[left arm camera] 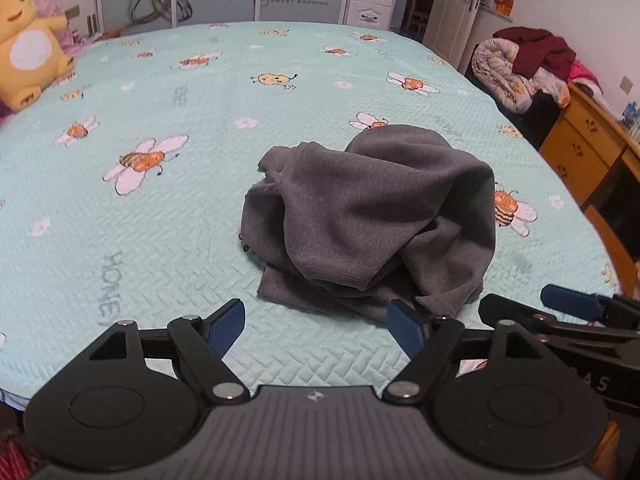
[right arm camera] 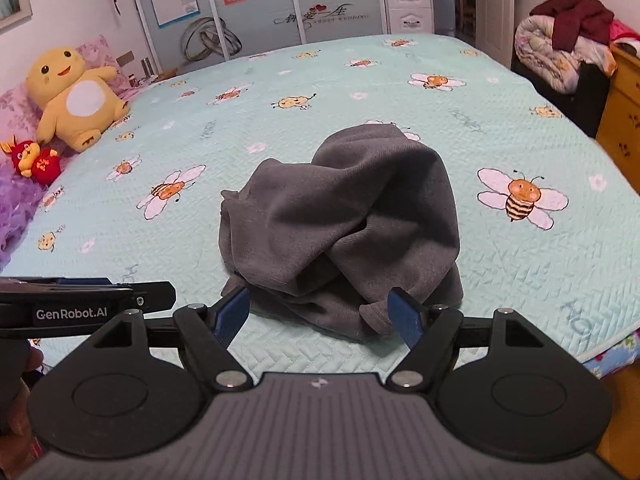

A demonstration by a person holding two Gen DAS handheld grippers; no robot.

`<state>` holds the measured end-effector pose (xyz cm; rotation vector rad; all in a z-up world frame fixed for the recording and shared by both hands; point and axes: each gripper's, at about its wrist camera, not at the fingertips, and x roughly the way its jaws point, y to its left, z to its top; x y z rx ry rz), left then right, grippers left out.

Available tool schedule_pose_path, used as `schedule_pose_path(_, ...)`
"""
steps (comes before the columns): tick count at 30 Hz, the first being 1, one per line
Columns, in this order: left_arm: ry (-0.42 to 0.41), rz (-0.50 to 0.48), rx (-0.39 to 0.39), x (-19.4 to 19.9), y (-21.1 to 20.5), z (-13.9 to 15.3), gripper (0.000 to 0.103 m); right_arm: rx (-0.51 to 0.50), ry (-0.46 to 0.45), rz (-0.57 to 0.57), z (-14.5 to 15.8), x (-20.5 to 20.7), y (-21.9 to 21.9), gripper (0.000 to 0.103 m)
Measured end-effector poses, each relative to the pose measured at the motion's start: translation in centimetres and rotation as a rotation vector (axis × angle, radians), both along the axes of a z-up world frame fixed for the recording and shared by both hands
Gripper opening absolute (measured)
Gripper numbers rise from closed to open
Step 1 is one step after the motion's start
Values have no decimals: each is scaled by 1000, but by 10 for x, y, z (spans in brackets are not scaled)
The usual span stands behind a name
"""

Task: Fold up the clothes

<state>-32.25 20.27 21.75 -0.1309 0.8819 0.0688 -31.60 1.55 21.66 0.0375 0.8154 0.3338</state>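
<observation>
One crumpled grey garment (left arm camera: 372, 220) lies mid-bed (left arm camera: 160, 208), its underside folds hidden, just beyond two released, empty claws, left (left arm camera: 318, 330) and right (right arm camera: 316, 316), the left's neighbour partly cut off.

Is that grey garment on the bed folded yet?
No. The grey garment lies crumpled in a lumpy heap on the bed, creased, with no flat layers or straight edges.
</observation>
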Motion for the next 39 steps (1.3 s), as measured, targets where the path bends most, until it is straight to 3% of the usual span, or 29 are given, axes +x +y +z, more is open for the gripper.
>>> schedule_pose_path(28, 126, -5, 85, 31, -20, -30, 81, -78, -7, -45, -12, 23, 0, 76)
schedule_pose_path(39, 130, -7, 107, 33, -23, -36, 81, -96, -6, -45, -17, 27, 3, 76)
